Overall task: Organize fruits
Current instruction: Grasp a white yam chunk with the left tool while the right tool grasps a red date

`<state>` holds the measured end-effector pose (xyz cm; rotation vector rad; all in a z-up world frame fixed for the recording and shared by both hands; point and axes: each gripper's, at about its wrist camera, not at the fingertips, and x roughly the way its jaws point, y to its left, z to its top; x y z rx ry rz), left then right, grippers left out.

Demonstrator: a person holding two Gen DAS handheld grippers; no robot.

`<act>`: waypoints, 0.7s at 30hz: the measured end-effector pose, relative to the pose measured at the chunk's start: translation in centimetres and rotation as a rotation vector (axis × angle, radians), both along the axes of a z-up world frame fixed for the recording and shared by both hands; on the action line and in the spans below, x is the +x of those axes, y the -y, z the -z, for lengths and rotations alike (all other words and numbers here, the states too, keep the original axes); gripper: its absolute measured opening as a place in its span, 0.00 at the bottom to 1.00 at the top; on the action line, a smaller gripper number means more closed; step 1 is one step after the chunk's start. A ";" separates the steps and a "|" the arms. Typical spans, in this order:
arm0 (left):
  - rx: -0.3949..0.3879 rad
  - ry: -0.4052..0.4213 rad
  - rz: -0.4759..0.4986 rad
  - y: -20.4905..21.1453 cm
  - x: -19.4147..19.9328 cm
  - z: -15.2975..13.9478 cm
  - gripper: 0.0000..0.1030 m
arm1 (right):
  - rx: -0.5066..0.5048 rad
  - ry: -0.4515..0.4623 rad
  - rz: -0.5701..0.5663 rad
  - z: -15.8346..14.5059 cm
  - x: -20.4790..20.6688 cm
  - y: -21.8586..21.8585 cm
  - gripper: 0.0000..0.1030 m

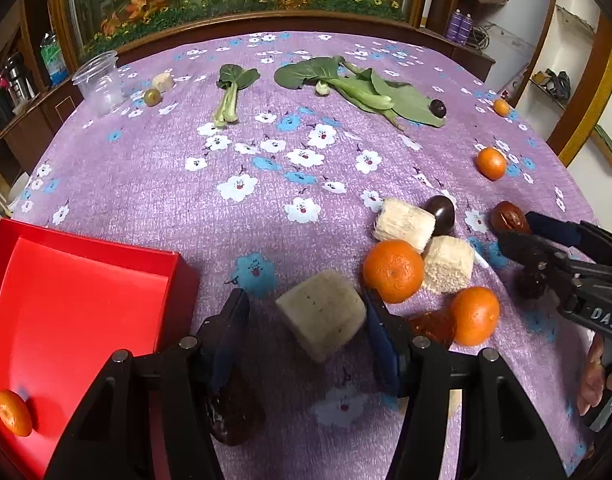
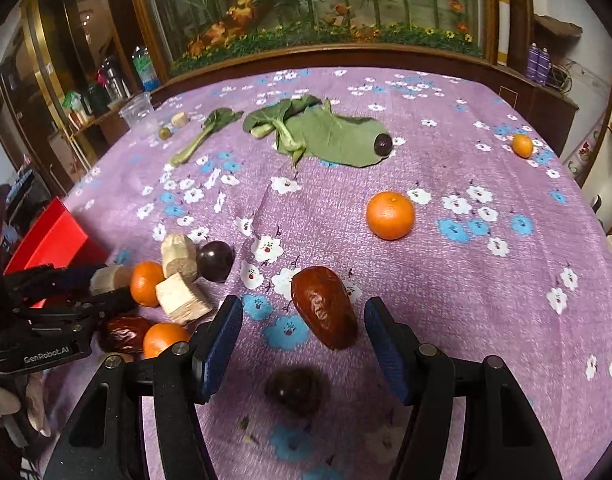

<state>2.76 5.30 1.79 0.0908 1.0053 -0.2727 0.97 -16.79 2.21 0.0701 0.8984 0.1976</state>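
- Left gripper [image 1: 306, 320] is spread wide around a pale cut chunk [image 1: 321, 314] on the purple floral cloth [image 1: 225, 168]; contact cannot be told.
- Right gripper [image 2: 303, 330] is released, straddling a red date [image 2: 324, 306].
- One mandarin [image 1: 13, 413] is seen inside the red tray [image 1: 85, 280]; others lie on the cloth.

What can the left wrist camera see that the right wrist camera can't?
Only the left wrist view shows the inside of the red tray, with one orange in it, and a pale chunk between the open left gripper. Only the right wrist view shows the brown date between the open right gripper. Both show the leafy greens and plastic cup.
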 end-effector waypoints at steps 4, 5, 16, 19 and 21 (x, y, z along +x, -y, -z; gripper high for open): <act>0.006 0.017 -0.006 0.1 0.0 0.0 0.52 | -0.007 -0.018 0.007 0.5 0.6 -0.1 0.52; 0.015 0.029 -0.005 0.2 -0.1 0.0 0.38 | -0.006 -0.023 0.009 0.6 0.6 -0.1 0.47; -0.051 0.039 -0.010 -0.3 -1.8 -0.9 0.38 | 0.023 -0.002 0.025 -0.2 -0.5 0.3 0.31; -0.090 0.051 -0.027 -1.1 -3.0 -1.9 0.38 | 0.034 0.018 0.023 -1.2 -1.3 0.1 0.31; -0.115 0.065 -0.038 -1.7 -3.9 -2.7 0.38 | 0.047 0.028 0.019 -1.8 -1.9 -0.1 0.31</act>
